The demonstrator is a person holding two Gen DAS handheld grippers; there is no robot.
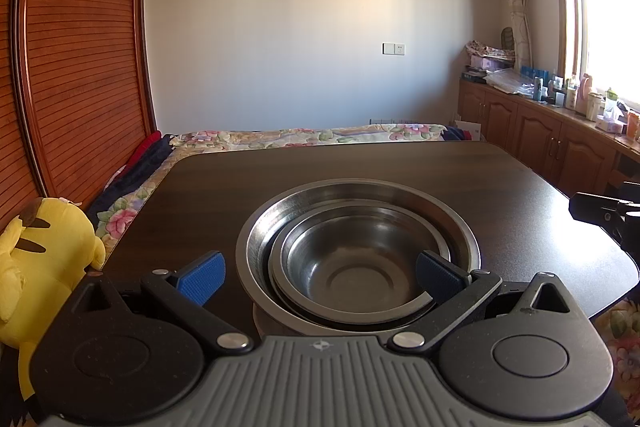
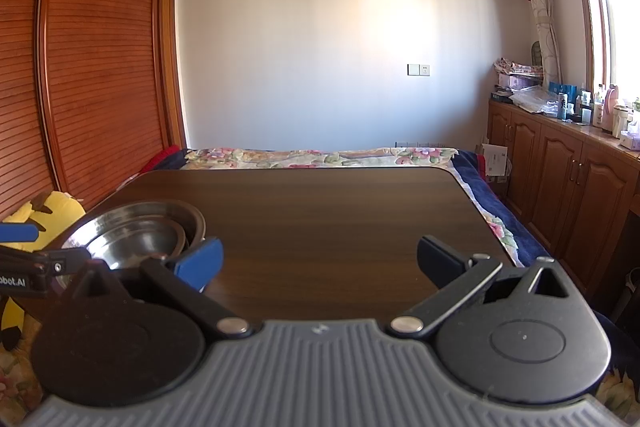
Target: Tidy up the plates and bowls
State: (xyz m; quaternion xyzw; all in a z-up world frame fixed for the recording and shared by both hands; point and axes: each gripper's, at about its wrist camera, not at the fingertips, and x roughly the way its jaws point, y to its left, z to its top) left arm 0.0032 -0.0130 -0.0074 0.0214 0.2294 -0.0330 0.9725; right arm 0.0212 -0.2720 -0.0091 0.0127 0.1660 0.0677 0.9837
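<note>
Left wrist view: the left gripper (image 1: 320, 269) has its blue-padded fingers (image 1: 200, 277) spread wide, holding nothing. Between and just beyond them, a nested stack of steel bowls sits near the tabletop's (image 1: 360, 163) near edge: a small bowl (image 1: 352, 267) inside a large bowl (image 1: 452, 219), with further rims between them. A yellow plush toy (image 1: 44, 259) lies at the near left.

Right wrist view: the right gripper (image 2: 320, 259) hovers over bare tabletop (image 2: 320, 211), fingers (image 2: 200, 261) spread, empty. The bowl stack (image 2: 136, 231) stands at the left; the left gripper's finger (image 2: 18, 231) shows beside it.
</note>
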